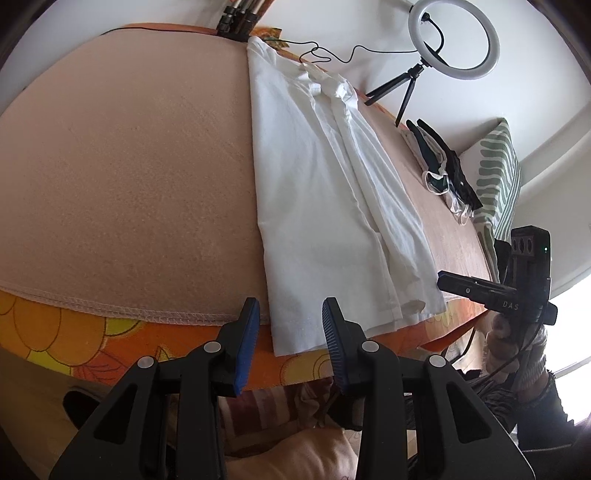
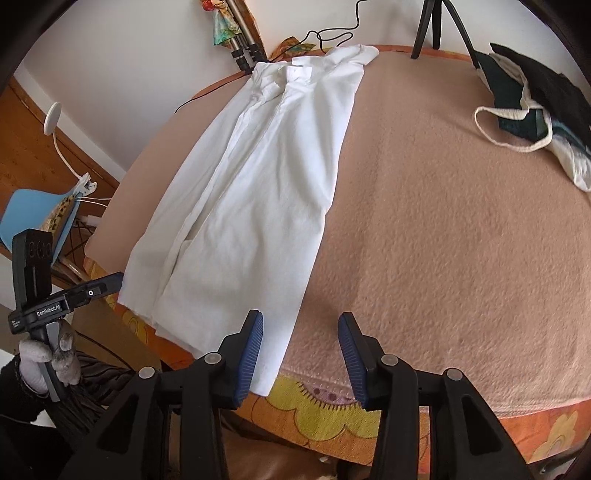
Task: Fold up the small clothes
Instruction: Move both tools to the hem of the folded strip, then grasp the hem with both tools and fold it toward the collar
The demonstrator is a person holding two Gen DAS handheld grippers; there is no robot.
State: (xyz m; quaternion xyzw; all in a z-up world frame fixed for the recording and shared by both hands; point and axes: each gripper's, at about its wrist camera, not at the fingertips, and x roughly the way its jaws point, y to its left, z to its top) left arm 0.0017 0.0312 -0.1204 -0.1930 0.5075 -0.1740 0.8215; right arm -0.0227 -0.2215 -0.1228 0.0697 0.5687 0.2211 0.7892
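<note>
The white garment (image 2: 243,192) lies flat in a long strip down the pink blanket (image 2: 424,229). To its right in the right wrist view, the blanket is bare and wide, open to a hand-held gripper. Beyond that stretch, a pile of dark and white clothes (image 2: 532,110) and 1 tripod (image 2: 428,29) crowd the far edge. Left of the garment, bare blanket (image 1: 129,166) also runs clear.

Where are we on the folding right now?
Done: the white shirt lies folded lengthwise into a long strip on the pink blanket. In hand: nothing; the left gripper and right gripper are open and empty at its near hem. Left: crosswise folds, then the dark clothes pile.
</note>
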